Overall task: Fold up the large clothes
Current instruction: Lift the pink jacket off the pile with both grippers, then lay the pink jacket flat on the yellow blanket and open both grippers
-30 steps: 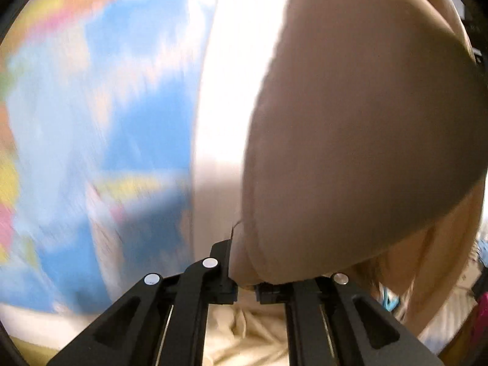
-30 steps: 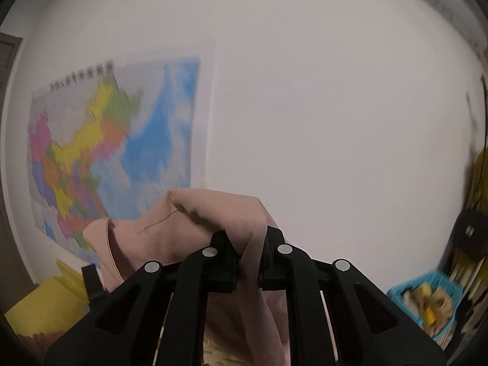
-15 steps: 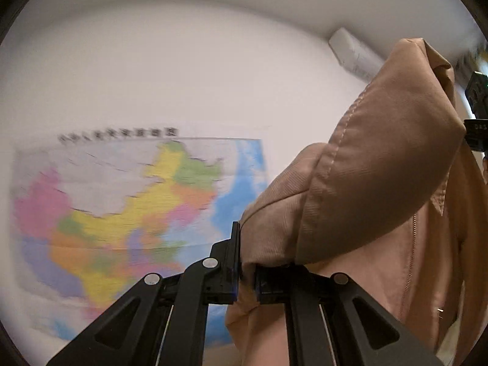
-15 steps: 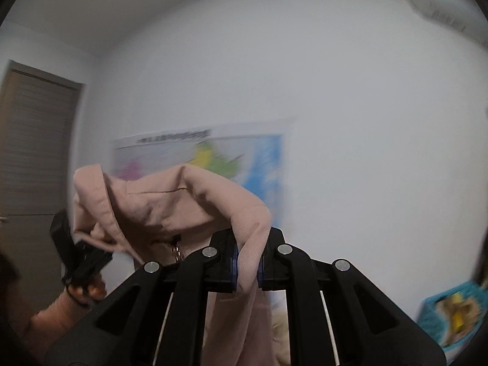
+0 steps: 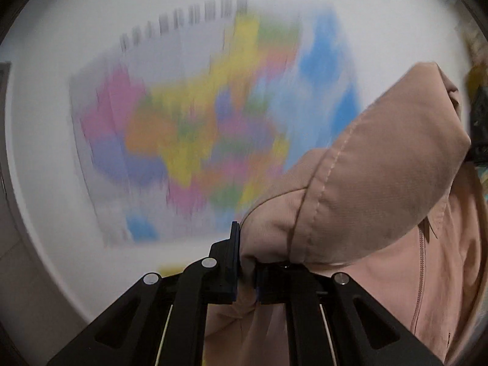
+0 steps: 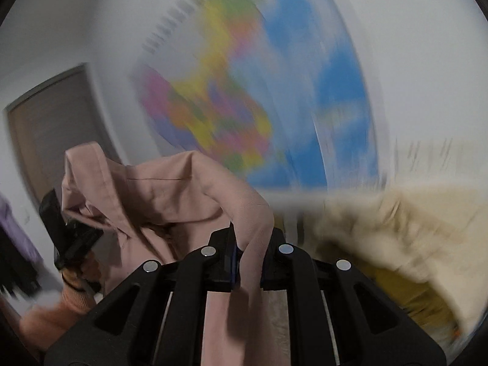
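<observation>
pink soft stitched jacket (image 5: 381, 183) bunched, pinched by both grippers.

Two close wrist views toward one shared wall map (image 5: 213, 128), garment (image 6: 170, 195).

The pink hooded jacket (image 5: 381, 183) hangs in the air, held up by two bunched folds of its cloth rather than lying on any surface. Its hood bulges round and stitched along a seam, a zipper runs down the front, and from the right wrist view the fabric (image 6: 170, 195) drapes in loose creases.
</observation>
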Motion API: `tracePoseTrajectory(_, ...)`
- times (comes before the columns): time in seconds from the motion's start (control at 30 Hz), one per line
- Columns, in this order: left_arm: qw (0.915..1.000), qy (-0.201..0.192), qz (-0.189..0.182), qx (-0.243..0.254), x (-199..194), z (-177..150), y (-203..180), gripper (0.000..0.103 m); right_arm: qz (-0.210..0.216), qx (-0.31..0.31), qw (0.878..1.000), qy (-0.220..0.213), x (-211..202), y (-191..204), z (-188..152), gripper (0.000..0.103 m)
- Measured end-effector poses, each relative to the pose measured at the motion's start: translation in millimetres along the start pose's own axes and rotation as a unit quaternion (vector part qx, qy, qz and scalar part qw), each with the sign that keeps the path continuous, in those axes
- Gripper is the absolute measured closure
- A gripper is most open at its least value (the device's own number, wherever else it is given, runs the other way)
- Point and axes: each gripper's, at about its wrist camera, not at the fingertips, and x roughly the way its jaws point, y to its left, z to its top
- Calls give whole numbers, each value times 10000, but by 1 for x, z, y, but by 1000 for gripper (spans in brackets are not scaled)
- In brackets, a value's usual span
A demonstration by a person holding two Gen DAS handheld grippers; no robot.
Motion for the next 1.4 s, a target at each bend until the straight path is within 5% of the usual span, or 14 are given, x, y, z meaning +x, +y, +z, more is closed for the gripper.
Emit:
tracePoseTrajectory(0.1,9956,915,187,-105,97,-51,-4,96,-417,309,9946,897,103,-52,-29,93)
tracePoseTrajectory(0.23,9781,2023,297,-381,212,-115,-4,96,-818,633,9799,1705,200,-101,-67,93)
tracePoseTrajectory(0.33,9718,2282,269,-521,238,-135,2,96,-914,826,9743,1888,237,-117,-78,93)
tracePoseTrajectory(0.53,9683,2411,-30,-659,271,-121,22,96,-972,945,9768,1660,266,-129,-57,93)
tracePoseTrajectory(0.67,9585,2767,-195,-655,299,-130,21,77,-1050,1283,9688,1844,292,-142,-55,86)
tracePoseTrajectory(0.73,9558,2824,-250,-780,302,-135,29,68,-1112,1173,9675,1947,289,-133,-55,73)
tracePoseTrajectory(0.8,9583,2635,-455,-1008,290,-132,42,45,-1204,1055,9716,1742,273,-123,-51,40)
tracePoseTrajectory(0.83,9616,2448,-561,-1106,280,-130,54,36,-1229,938,9758,1549,255,-115,-48,37)
tracePoseTrajectory(0.97,9718,1890,-853,-1126,226,-130,85,25,-1632,242,9782,1261,190,-85,-57,16)
tracePoseTrajectory(1.17,9695,2038,-974,-955,167,-172,112,25,-1601,-315,9661,2002,118,-51,-154,14)
tracePoseTrajectory(1.33,9519,2497,-1241,-1274,138,-222,135,27,-1386,110,9568,2554,96,-48,-231,9)
tracePoseTrajectory(1.4,9476,2568,-1388,-1300,127,-235,135,27,-1260,397,9552,2649,92,-52,-249,22)
